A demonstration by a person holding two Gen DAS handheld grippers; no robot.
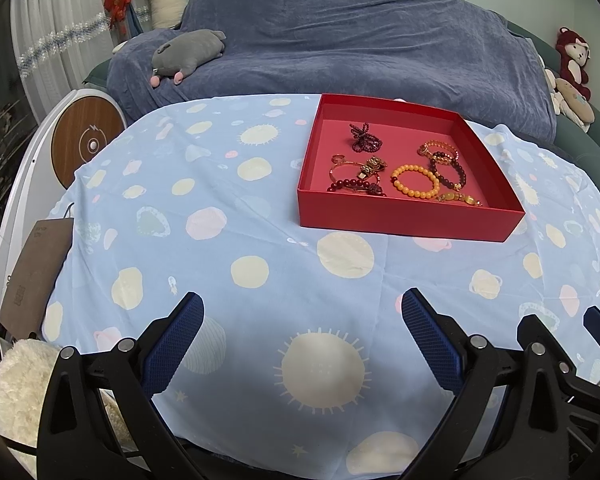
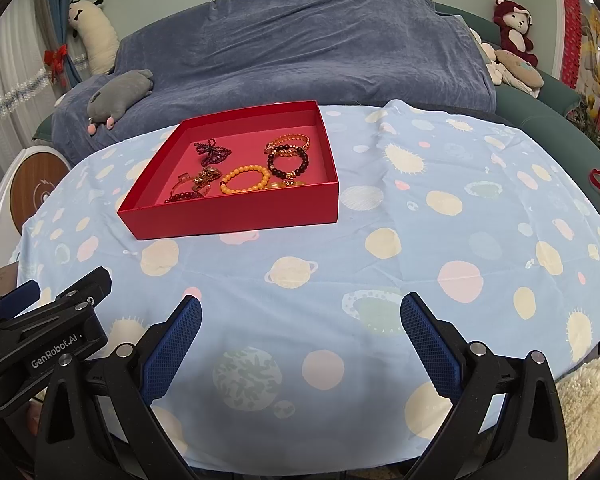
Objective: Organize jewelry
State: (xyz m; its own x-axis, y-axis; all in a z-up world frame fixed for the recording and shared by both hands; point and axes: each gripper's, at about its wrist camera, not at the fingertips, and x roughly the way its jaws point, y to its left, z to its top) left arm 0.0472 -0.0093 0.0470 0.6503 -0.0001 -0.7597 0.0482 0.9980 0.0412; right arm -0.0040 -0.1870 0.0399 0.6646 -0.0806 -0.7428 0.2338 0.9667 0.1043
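A shallow red box [image 1: 404,216] [image 2: 236,216] sits on the far side of the table. Inside lie several bracelets: an orange bead bracelet [image 1: 415,181] [image 2: 245,179], a dark bead bracelet [image 1: 448,170] [image 2: 288,163], a gold bangle [image 1: 438,147] [image 2: 288,142], a dark red bead string [image 1: 364,136] [image 2: 212,151] and a red bead bracelet with gold charms [image 1: 358,178] [image 2: 192,188]. My left gripper [image 1: 302,312] is open and empty above the near table. My right gripper [image 2: 300,314] is open and empty, beside the left one.
The table wears a light blue cloth with planet prints [image 1: 220,240] [image 2: 440,220]. A blue-covered sofa [image 1: 340,48] with a grey plush [image 1: 188,54] stands behind. A round wooden-faced device [image 1: 86,142] and a brown card [image 1: 36,276] lie at the left.
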